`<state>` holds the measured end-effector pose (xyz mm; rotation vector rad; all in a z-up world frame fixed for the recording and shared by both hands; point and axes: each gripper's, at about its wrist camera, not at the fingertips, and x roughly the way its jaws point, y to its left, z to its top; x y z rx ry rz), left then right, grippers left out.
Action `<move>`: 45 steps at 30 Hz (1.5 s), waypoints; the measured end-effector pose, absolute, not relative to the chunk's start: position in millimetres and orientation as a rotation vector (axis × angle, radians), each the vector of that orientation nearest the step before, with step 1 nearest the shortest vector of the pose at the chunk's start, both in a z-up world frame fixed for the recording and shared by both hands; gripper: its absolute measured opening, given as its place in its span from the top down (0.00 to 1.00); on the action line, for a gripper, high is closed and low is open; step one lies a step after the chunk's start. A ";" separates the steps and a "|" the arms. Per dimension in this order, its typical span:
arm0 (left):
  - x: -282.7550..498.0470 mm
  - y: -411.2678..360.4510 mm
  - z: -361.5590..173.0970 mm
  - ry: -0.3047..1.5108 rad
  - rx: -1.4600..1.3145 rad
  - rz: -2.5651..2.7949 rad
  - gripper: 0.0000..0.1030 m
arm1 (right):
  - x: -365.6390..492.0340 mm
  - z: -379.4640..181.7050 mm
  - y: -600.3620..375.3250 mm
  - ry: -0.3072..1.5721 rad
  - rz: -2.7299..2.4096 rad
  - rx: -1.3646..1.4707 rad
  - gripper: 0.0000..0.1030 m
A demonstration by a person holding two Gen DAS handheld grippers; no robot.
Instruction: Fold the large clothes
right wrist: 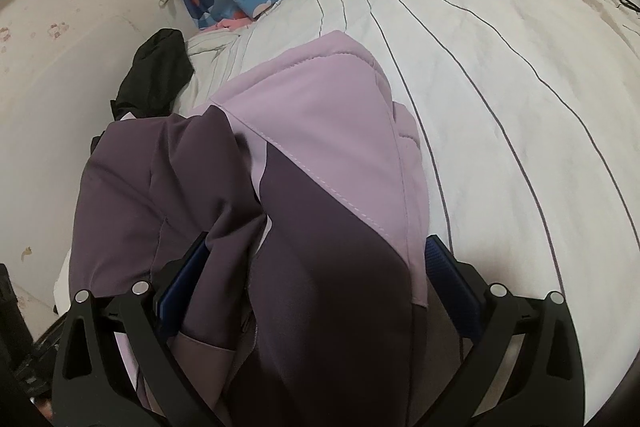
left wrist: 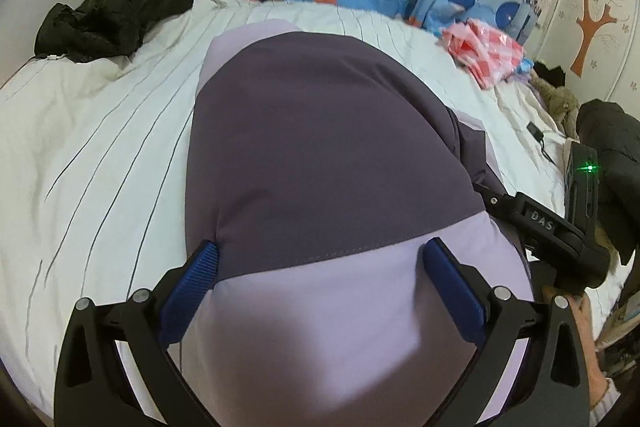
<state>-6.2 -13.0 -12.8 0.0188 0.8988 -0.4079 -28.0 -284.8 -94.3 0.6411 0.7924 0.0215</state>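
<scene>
Left wrist view: jacket (left wrist: 320, 131), two-tone purple and lilac, is seen filling the centre of the frame, laid on the striped bed (left wrist: 100, 155). Left gripper (left wrist: 320, 267) is spread wide, its blue pads to either side of the lilac panel; whether cloth is pinched cannot be told. Right gripper (left wrist: 556, 227) is seen at right edge, its state hidden from here.

Right wrist view: right gripper (right wrist: 316, 259) is likewise spread, with jacket (right wrist: 320, 155) bunched between the fingers; no pinch is shown.

Progress, as judged: jacket is gathered into a compact bundle, so some folding appears done. Loose folds at left of centre in the right view suggest tidying and a final fold are left.

Long axis is judged to run from lower centre toward upper centre in both views, away from the cameras. Collar and hem cannot be told apart.

Black garment (left wrist: 120, 7) lies at upper left, apparently unfolded
</scene>
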 end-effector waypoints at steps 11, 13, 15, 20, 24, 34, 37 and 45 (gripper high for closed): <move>-3.1 -43.1 -13.5 0.826 0.132 -0.347 0.05 | -29.1 -96.1 -288.7 0.791 0.027 0.648 0.06; -2.2 -37.9 -14.1 0.828 0.116 -0.361 0.05 | -29.7 -95.2 -288.8 0.788 0.034 0.651 0.06; -2.5 -36.7 -14.9 0.829 0.120 -0.359 0.05 | -29.3 -93.1 -289.1 0.788 0.034 0.647 0.06; -2.7 -35.9 -15.7 0.826 0.138 -0.349 0.05 | -34.1 -78.7 -294.2 0.794 0.022 0.653 0.06; -0.6 -31.7 -17.9 0.833 0.117 -0.349 0.05 | -56.5 -28.0 -276.1 0.672 -0.090 0.447 0.06; 0.5 -28.2 -18.2 0.834 0.106 -0.355 0.05 | 3.7 -0.5 -223.9 0.738 0.006 0.240 0.06; -2.1 -33.1 -18.4 0.836 0.119 -0.372 0.05 | 8.6 -60.1 -254.0 0.768 0.055 0.463 0.06; -1.7 -41.5 -20.1 0.831 0.159 -0.354 0.05 | 6.5 -61.2 -256.1 0.773 0.001 0.414 0.06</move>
